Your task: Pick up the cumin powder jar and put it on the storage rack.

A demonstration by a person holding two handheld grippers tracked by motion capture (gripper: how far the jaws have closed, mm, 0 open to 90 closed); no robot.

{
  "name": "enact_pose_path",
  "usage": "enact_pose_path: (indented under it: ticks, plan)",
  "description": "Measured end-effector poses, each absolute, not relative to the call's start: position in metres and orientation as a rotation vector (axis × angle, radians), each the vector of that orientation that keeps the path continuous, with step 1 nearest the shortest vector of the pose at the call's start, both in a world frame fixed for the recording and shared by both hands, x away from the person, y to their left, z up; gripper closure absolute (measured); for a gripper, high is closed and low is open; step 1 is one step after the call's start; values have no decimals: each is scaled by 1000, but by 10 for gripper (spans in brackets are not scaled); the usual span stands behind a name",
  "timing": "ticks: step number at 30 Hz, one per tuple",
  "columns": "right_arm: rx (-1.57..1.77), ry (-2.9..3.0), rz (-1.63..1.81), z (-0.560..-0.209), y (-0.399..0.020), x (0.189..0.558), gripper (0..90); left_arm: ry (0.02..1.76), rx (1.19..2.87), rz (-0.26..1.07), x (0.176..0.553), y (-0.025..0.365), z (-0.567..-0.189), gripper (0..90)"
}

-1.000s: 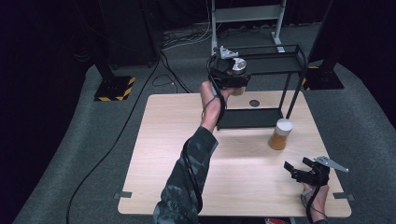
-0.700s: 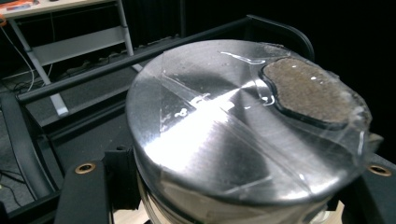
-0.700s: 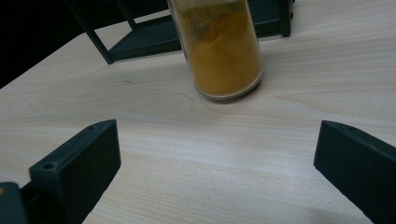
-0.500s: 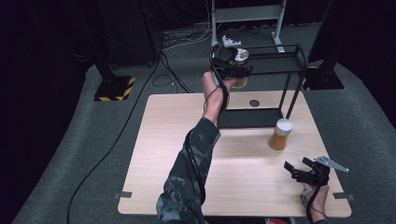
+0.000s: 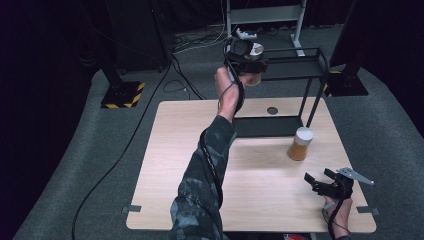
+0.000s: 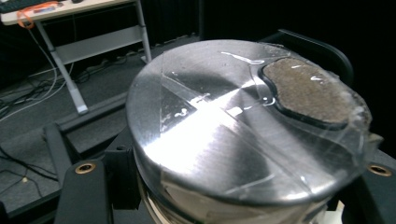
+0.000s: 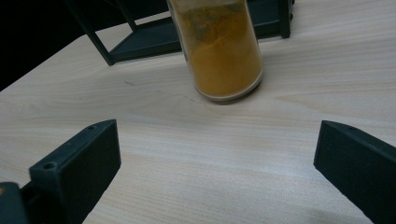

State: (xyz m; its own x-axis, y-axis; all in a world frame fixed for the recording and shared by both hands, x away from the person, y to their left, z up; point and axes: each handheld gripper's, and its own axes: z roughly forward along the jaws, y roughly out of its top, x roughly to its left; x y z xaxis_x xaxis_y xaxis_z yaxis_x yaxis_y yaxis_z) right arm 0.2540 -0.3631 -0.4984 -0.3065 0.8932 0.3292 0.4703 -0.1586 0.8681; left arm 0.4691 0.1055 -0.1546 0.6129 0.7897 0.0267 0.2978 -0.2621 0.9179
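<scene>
My left tool (image 5: 248, 59) is clamped on a jar (image 5: 253, 77) with a silver lid (image 6: 243, 121), and I hold it up at the rack's (image 5: 320, 65) top shelf, at that shelf's left end and well above the worktop (image 5: 165, 165). In the left gripper view the lid sits close between the jaws, taped, with a brown patch at one edge. A second jar (image 5: 300, 144), white-capped and full of orange powder, stands on the worktop just right of the rack's base. My right tool (image 5: 322, 183) hovers nearer me than that jar, jaws apart, gripping nothing.
</scene>
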Motion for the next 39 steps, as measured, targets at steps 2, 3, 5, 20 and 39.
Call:
enact_pose_path:
  ticks: [2, 3, 5, 20, 39]
  plan:
    - [1543, 1717, 1462, -499, -363, 254, 0, 883, 1838, 624, 472, 104, -152, 301]
    - [1542, 1717, 1463, -499, -363, 254, 0, 886, 1837, 625, 473, 104, -151, 301]
    - [1541, 1715, 1464, -499, -363, 253, 0, 892, 1844, 634, 477, 102, -150, 301]
    - [1534, 1717, 1475, -500, -365, 253, 0, 967, 1834, 596, 506, 106, -161, 301]
    - [1531, 1714, 1482, -501, -365, 253, 0, 945, 1783, 605, 507, 110, -174, 301]
